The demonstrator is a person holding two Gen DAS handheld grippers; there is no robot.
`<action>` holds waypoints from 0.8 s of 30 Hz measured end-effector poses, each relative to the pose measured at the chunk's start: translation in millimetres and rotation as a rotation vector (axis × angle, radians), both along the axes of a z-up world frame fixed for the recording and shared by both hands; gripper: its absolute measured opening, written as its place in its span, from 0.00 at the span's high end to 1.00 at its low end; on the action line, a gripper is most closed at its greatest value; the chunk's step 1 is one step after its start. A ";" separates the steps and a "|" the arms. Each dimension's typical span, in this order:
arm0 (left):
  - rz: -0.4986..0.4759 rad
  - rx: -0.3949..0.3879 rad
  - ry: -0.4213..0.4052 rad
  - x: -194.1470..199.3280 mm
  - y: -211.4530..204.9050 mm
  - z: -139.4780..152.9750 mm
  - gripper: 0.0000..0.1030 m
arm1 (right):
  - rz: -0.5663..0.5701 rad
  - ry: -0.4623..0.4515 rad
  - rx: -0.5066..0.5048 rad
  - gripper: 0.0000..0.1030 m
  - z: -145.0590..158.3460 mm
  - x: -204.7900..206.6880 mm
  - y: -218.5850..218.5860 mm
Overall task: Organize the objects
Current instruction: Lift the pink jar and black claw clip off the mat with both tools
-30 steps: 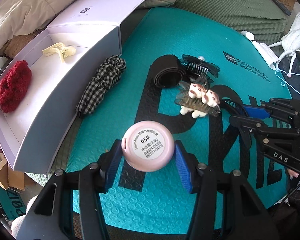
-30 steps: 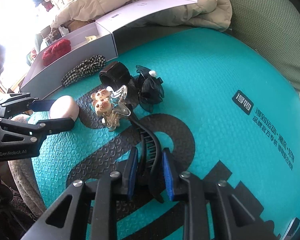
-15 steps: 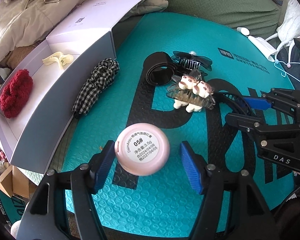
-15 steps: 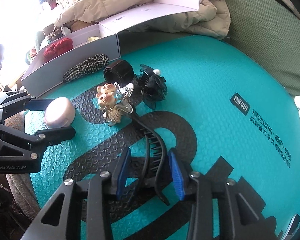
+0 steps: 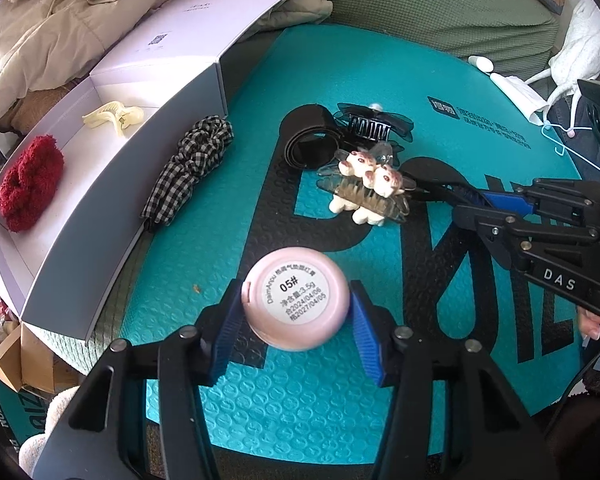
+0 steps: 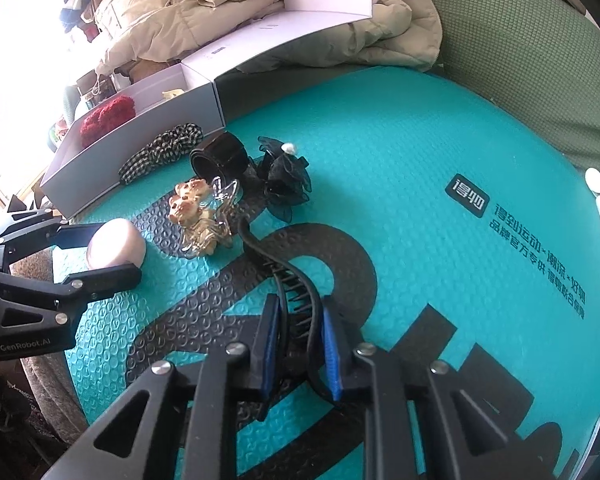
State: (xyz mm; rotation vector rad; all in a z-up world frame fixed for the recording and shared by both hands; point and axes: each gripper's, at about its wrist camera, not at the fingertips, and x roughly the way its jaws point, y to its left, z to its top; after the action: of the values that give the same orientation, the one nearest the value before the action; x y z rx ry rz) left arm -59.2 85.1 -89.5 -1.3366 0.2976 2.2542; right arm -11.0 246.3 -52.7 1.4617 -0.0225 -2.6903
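Note:
A round pink compact (image 5: 296,300) with a white label sits between the blue pads of my left gripper (image 5: 296,296). The jaws are closing on it and both pads touch its sides. From the right wrist view the compact (image 6: 116,244) rests on the teal mat (image 6: 420,160) in that gripper (image 6: 114,254). My right gripper (image 6: 299,308) is shut on a curved black toothed hair clip (image 6: 284,276), low over the mat. It appears at the right of the left wrist view (image 5: 470,204). An open white box (image 5: 100,220) lies along the mat's left side.
The box holds a red scrunchie (image 5: 30,184) and a cream claw clip (image 5: 114,118). On the mat lie a checked scrunchie (image 5: 188,168), a rolled black band (image 5: 310,144), a black bow clip (image 5: 370,126) and a clear clip with two bears (image 5: 370,188). Beige clothing is piled behind.
Both grippers spread their jaws half a second ago and have closed again, the left on the pink compact, the right on the black hair clip. Neither hand has shifted much.

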 end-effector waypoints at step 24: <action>0.186 0.038 0.011 15.6 -61.4 47.2 0.52 | 0.167 0.077 -0.006 0.81 49.3 1.4 -46.4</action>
State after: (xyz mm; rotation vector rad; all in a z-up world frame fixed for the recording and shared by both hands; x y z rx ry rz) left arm -43.6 23.7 -42.3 -1.3828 0.1382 2.4073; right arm -9.6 199.9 -3.5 1.2950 0.0917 -2.6068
